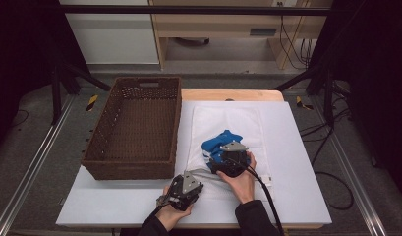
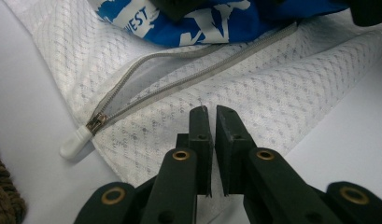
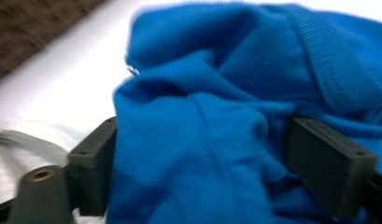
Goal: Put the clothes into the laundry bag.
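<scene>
While the left gripper (image 2: 213, 122) pinches the mesh bag (image 2: 254, 88), the blue garment (image 3: 235, 116) lies between the right gripper's (image 3: 198, 154) spread jaws.

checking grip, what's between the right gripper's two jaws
A fold of the blue garment bunches between the wide-set jaws of the right gripper, in the right gripper view.

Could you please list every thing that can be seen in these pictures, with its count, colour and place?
wicker basket: one, dark brown, left part of the table.
mesh laundry bag: one, white, flat on the table right of the basket, zip partly open.
blue garment: one, blue with white print, on the bag.
table: one, white top.
wooden furniture: light brown, behind the table.
left gripper: one, black, jaws shut on the bag's mesh near its zip.
right gripper: one, black, jaws wide with the garment bunched between them.
</scene>
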The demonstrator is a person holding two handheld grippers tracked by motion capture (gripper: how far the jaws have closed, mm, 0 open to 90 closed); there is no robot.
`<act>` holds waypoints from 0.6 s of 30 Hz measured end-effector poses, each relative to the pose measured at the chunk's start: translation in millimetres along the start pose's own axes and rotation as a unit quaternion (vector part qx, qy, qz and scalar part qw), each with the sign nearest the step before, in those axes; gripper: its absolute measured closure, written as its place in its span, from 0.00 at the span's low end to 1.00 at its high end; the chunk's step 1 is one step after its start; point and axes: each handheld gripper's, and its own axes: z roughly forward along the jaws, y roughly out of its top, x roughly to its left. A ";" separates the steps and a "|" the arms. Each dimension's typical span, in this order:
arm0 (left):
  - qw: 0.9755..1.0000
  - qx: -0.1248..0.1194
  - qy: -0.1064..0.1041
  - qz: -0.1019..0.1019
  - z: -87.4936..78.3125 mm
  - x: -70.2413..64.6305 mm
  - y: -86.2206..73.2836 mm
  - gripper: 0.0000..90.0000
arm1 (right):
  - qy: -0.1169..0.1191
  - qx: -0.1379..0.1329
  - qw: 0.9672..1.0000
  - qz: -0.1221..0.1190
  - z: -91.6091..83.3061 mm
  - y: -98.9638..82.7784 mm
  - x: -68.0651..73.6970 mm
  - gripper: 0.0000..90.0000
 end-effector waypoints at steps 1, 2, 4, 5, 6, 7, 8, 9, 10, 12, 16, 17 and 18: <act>1.000 0.001 0.004 0.004 -0.3 -0.1 0.2 0.94 | -0.005 0.006 1.000 -0.001 3.0 -1.2 0.6 0.22; 1.000 0.003 0.004 0.006 -0.4 0.1 0.2 0.94 | -0.012 0.010 1.000 -0.009 5.5 -2.5 0.8 0.24; 1.000 0.000 0.002 0.003 0.0 0.2 0.1 0.94 | -0.021 0.015 1.000 -0.014 8.0 -3.6 2.1 0.27; 1.000 -0.001 0.002 0.003 0.0 0.2 0.1 0.94 | -0.024 0.015 0.999 -0.014 7.9 -3.5 1.5 0.32; 1.000 0.001 0.003 0.004 -0.2 0.1 0.1 0.94 | -0.028 0.016 0.999 -0.011 7.4 -3.2 0.5 0.37; 1.000 0.002 0.003 0.005 -0.3 0.0 0.1 0.94 | -0.028 0.015 0.999 -0.005 6.5 -2.8 -1.1 0.44; 1.000 0.001 0.002 0.005 -0.2 -0.1 0.0 0.94 | -0.031 0.015 0.999 0.004 5.3 -2.5 -2.8 0.52; 1.000 0.001 0.002 0.005 -0.1 -0.1 0.0 0.94 | -0.033 0.014 0.999 0.006 4.3 -2.2 -5.5 0.60; 1.000 -0.002 0.002 0.004 0.2 -0.4 -0.1 0.94 | -0.034 0.013 0.999 0.010 3.5 -2.2 -7.0 0.66; 1.000 -0.001 0.002 0.004 0.1 -0.5 0.0 0.94 | -0.034 0.012 0.999 0.008 2.5 -2.3 -8.9 0.76; 1.000 -0.002 0.001 0.005 0.2 -0.9 -0.1 0.94 | -0.028 0.007 1.000 0.009 -1.7 -1.7 -11.5 0.85; 1.000 -0.003 -0.008 0.001 0.7 -1.8 -0.3 0.94 | -0.022 0.000 1.000 0.014 -4.4 -1.6 -13.1 0.86; 1.000 -0.003 0.003 0.007 0.2 -0.7 0.0 0.94 | -0.015 -0.007 1.000 0.021 -8.9 -1.4 -15.4 0.87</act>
